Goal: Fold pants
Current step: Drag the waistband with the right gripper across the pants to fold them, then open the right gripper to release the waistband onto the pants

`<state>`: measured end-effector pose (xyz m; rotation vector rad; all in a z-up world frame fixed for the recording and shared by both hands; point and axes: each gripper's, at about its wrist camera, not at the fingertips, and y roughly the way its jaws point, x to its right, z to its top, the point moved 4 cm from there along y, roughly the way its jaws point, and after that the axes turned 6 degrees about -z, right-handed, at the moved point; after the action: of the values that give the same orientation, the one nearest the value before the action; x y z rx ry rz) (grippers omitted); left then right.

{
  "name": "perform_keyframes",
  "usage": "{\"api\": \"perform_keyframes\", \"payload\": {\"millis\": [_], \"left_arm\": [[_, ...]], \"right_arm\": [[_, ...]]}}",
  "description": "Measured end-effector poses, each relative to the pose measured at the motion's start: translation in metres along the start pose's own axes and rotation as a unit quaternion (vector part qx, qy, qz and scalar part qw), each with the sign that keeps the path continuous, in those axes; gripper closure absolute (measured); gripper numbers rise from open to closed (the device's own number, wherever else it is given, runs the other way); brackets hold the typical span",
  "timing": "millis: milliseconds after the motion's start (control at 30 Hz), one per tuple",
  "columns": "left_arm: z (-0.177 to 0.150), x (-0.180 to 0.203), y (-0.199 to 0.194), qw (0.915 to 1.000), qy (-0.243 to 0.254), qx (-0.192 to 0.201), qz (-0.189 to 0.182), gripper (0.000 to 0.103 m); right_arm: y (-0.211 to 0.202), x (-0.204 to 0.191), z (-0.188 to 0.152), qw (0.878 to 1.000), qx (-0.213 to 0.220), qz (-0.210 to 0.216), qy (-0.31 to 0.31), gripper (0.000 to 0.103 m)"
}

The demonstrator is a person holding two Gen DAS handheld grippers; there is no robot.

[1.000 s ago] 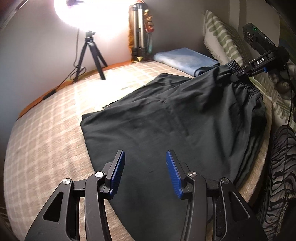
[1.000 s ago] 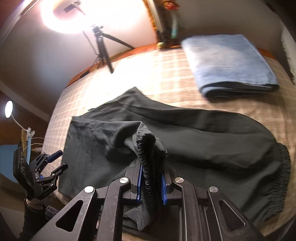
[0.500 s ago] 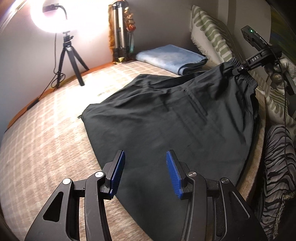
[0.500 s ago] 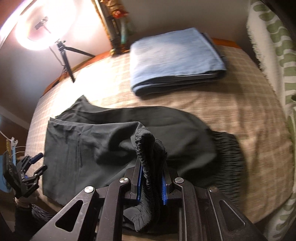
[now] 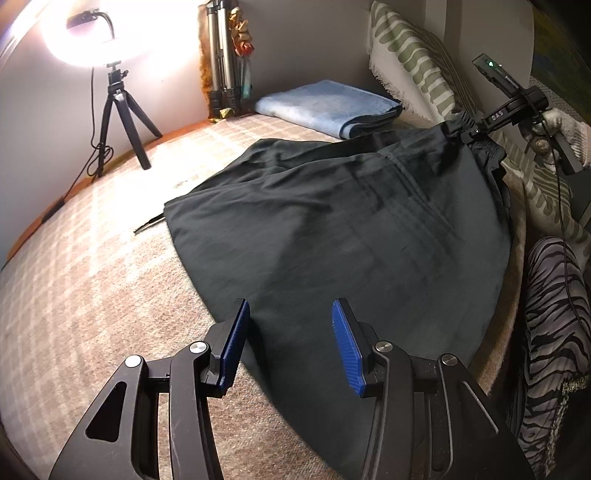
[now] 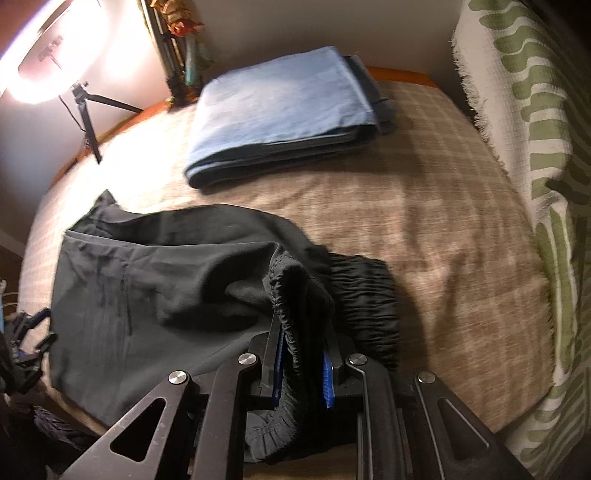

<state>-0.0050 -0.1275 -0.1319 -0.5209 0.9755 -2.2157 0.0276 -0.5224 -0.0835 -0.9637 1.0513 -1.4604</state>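
A: Starting at the far left, what stands there?

B: A ring light (image 5: 88,35) on a black tripod (image 5: 120,114), at the edge of the plaid bedspread (image 5: 74,280). Just right of it, against the wall, a folded metal tripod (image 5: 221,62).

A: And the left gripper?

B: The left gripper (image 5: 290,345) hovers low over the near hem of the black pants (image 5: 351,229). Its blue pads (image 5: 234,341) stand wide apart with nothing between them. The pants' edge runs diagonally under the gap, so the left pad is over bedspread and the right pad over dark cloth. Whether either touches the fabric, I cannot tell.

A: Where do the pants lie?

B: Spread flat across the middle of the bed, hem toward the left gripper, elastic waistband (image 6: 365,295) at the far right end. A folded blue blanket (image 5: 325,105) sits beyond them near the wall, apart from the pants.

A: And the right gripper?

B: In the left wrist view the right gripper (image 5: 467,134) is at the upper right, with a bunch of waistband lifted off the bed. In its own view the right gripper (image 6: 301,363) is clamped tight on that gathered fold, which rises in a ridge between the pads and hangs down below them.

A: Farthest right?

B: A green-and-white patterned pillow (image 6: 524,122) along the bed's edge.
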Motion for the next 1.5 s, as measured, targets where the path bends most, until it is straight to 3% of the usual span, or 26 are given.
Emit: {"api": "perform_keyframes", "payload": {"millis": [167,233,433,533,667,733,800,867,933,1133,1233,1500], "left_arm": [[-0.002,0.003,0.003,1.0,0.004,-0.005,0.0,0.058],[-0.004,0.005,0.005,0.9999,0.006,-0.008,0.0,0.058],[-0.005,0.005,0.004,0.9999,0.005,-0.008,-0.003,0.058],[-0.005,0.004,0.001,1.0,0.001,-0.006,-0.003,0.058],[-0.008,-0.003,-0.006,0.9998,-0.018,-0.005,-0.002,0.058],[-0.011,-0.008,-0.011,0.9994,-0.034,-0.002,-0.006,0.058],[-0.012,-0.008,-0.015,0.9993,-0.037,0.001,-0.006,0.056],[-0.013,-0.006,-0.018,0.9995,-0.033,0.003,-0.002,0.055],[-0.014,-0.005,-0.02,0.9994,-0.034,0.004,-0.003,0.053],[-0.023,0.0,-0.024,0.9982,-0.057,0.001,-0.018,0.039],[-0.031,0.0,-0.024,0.9954,-0.09,-0.009,-0.033,0.037],[-0.052,-0.002,-0.023,0.9811,-0.178,-0.015,-0.073,0.037]], "right_arm": [[0.015,0.016,0.004,1.0,-0.003,-0.019,0.0,0.086],[0.019,0.017,0.003,0.999,-0.001,-0.031,-0.01,0.073],[-0.005,0.036,-0.017,0.999,0.018,-0.004,0.039,0.054],[-0.023,0.04,-0.033,0.997,0.046,-0.01,0.056,0.054],[-0.042,0.016,-0.047,0.994,0.094,-0.048,-0.003,0.054],[-0.042,0.005,-0.051,0.995,0.096,-0.023,-0.01,0.054],[-0.039,0.002,-0.052,0.996,0.089,0.008,0.03,0.053],[-0.037,-0.002,-0.052,0.989,0.079,0.087,0.089,0.053],[-0.043,-0.011,-0.051,0.984,0.086,0.111,0.109,0.053],[-0.062,-0.045,-0.048,0.981,0.102,0.131,0.101,0.052],[-0.068,-0.064,-0.045,0.981,0.105,0.14,0.087,0.046],[-0.07,-0.115,-0.033,0.982,0.107,0.152,0.042,0.042]]}}
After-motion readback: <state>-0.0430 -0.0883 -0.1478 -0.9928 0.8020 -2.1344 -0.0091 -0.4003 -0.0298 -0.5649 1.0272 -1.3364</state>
